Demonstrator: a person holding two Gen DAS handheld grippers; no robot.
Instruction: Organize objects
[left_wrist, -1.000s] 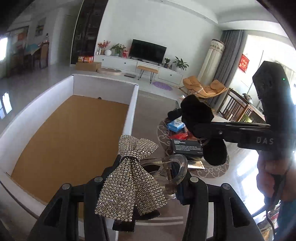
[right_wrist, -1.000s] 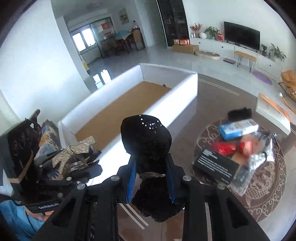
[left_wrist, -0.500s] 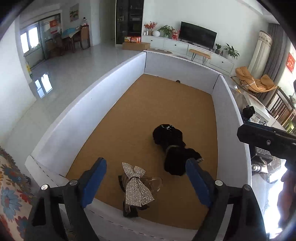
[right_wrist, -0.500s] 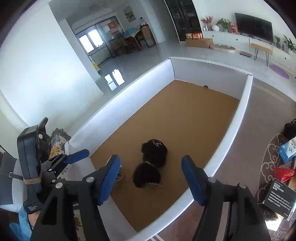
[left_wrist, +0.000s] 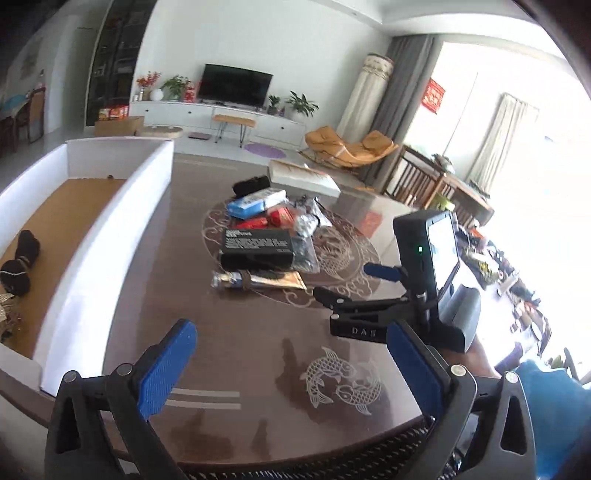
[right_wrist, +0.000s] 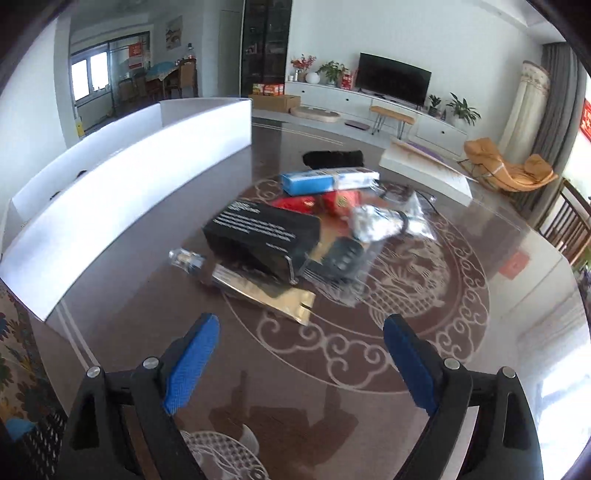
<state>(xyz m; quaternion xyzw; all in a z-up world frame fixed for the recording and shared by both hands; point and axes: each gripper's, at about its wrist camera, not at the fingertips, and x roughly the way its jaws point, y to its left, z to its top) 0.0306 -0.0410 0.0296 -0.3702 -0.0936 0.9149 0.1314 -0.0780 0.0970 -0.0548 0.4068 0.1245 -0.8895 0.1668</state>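
Both sets of blue fingers are wide apart and hold nothing. The left gripper (left_wrist: 291, 365) hangs over bare tabletop (left_wrist: 258, 332), and the right gripper (right_wrist: 299, 354) points at the pile in the middle of the tabletop. The black box (right_wrist: 262, 230) is the nearest big thing in the pile. It looks stiff and maybe a bit heavy, so I would pinch it across its short sides. Just in front of the box lie a gold packet (right_wrist: 269, 291) and a small clear bottle (right_wrist: 184, 258); the packet looks thin and slippery. Behind the box are a crinkly silver bag (right_wrist: 380, 221), red packs (right_wrist: 295, 203) and a blue box (right_wrist: 325, 181). The white bin (left_wrist: 110, 229) stands left of the pile, with a soft black thing (left_wrist: 20, 258) already inside.
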